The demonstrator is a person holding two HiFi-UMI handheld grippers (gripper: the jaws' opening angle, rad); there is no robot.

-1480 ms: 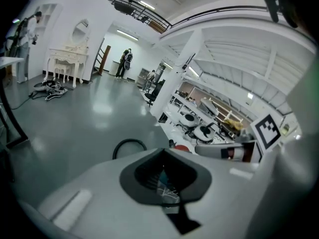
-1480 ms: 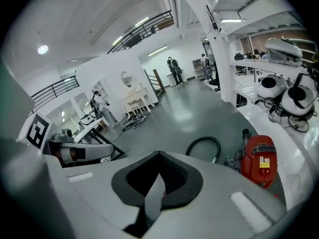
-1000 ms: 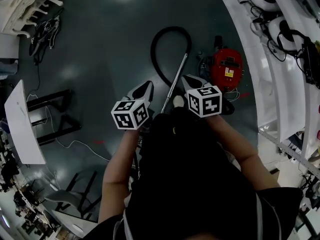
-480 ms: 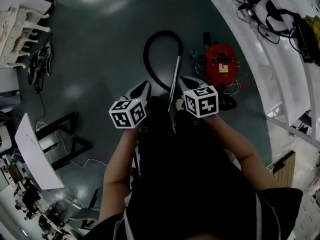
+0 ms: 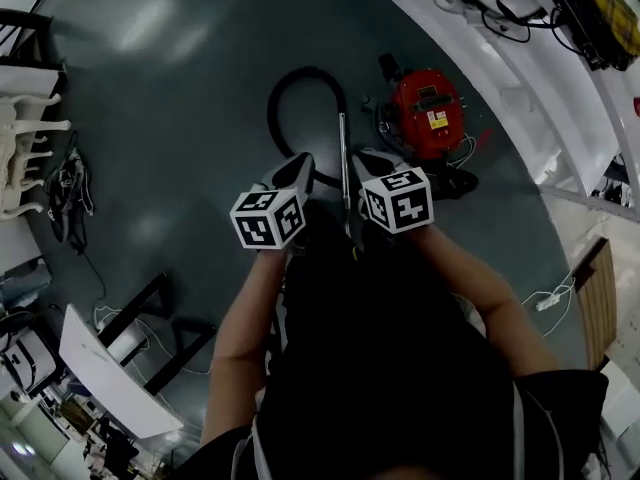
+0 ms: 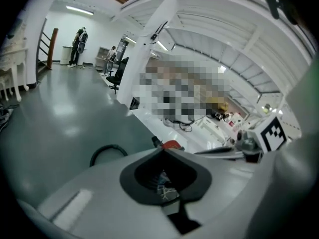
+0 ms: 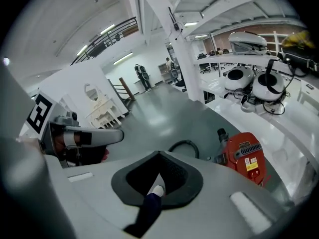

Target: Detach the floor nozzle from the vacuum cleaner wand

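Observation:
A red vacuum canister (image 5: 427, 115) stands on the grey floor, with a black hose (image 5: 290, 88) looped to its left. The metal wand (image 5: 343, 158) runs from the hose down toward my body. Its lower end and the floor nozzle are hidden behind my dark clothing. My left gripper (image 5: 297, 168) hangs just left of the wand, shut and empty. My right gripper (image 5: 372, 158) hangs just right of it, also shut and empty. The right gripper view shows the canister (image 7: 246, 156), the hose (image 7: 183, 146) and the left gripper (image 7: 79, 136). The left gripper view catches the hose (image 6: 107, 151).
A curved white bench (image 5: 520, 58) with headsets and cables runs along the right. White chairs (image 5: 25, 138) and loose cables lie at the left. A white panel (image 5: 110, 378) on a black stand sits at the lower left. A wooden board (image 5: 595, 288) is at the right edge.
The head view has swung, so the vacuum and hose now sit higher in the picture. Both grippers have shifted closer in on either side of the wand. Both remain shut.

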